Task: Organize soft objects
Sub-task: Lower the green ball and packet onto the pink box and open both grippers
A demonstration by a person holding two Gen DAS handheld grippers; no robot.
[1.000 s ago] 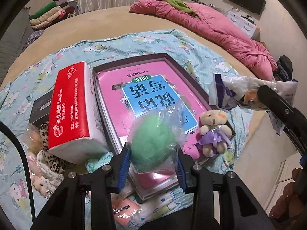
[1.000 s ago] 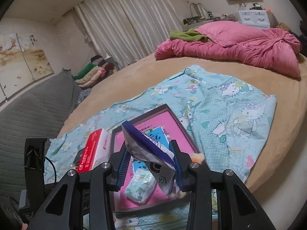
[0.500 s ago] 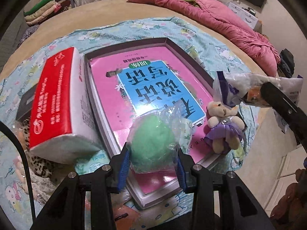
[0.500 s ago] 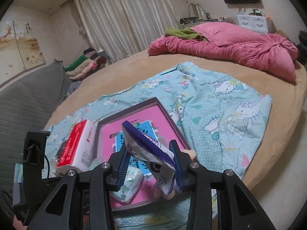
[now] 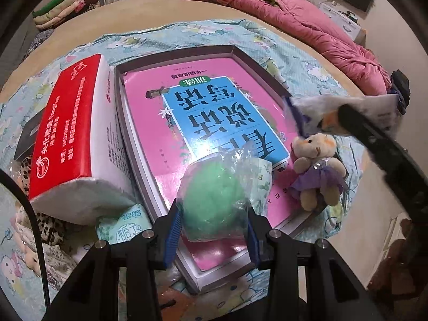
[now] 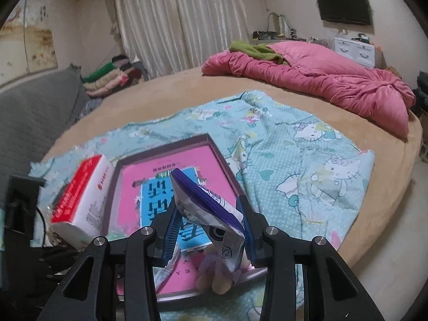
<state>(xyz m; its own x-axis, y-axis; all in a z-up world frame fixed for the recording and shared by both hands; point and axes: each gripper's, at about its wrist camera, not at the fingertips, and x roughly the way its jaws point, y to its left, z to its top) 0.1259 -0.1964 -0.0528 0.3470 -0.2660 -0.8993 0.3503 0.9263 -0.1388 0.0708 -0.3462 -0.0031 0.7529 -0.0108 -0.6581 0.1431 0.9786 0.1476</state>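
Plainly, a green soft ball in a clear plastic bag (image 5: pixel 214 200) is pinched between the blue pads of the left gripper (image 5: pixel 212 230), low in the centre of the left wrist view. It is held above the near end of a shallow dark-rimmed tray (image 5: pixel 240 53), whose floor is covered by a pink book with a blue panel (image 5: pixel 208 117).

At the tray's lower right corner a small plush bear in a purple dress (image 5: pixel 317 171) is seen, partly on the rim. Against the tray's left side a red-and-white tissue pack (image 5: pixel 72 139) is propped, tilted, and a small green-printed tissue packet (image 5: pixel 125 224) is tucked under its near end. Leopard-print fabric (image 5: pixel 40 222) is bunched at the lower left edge.

In the right wrist view a crumpled white-and-purple packet (image 6: pixel 211 214) is clamped by the right gripper (image 6: pixel 210 235), low in the centre of the frame, over the tray's near right part (the bear is glimpsed just beneath it, blurred). The same packet is seen at the right of the left wrist view.

Everything is laid on a light blue cartoon-print cloth (image 6: pixel 307 165) spread over a tan round bed (image 6: pixel 187 88). A pink quilt (image 6: pixel 321 80) is heaped at the upper right, and folded clothes (image 6: pixel 112 77) are stacked at the upper left.
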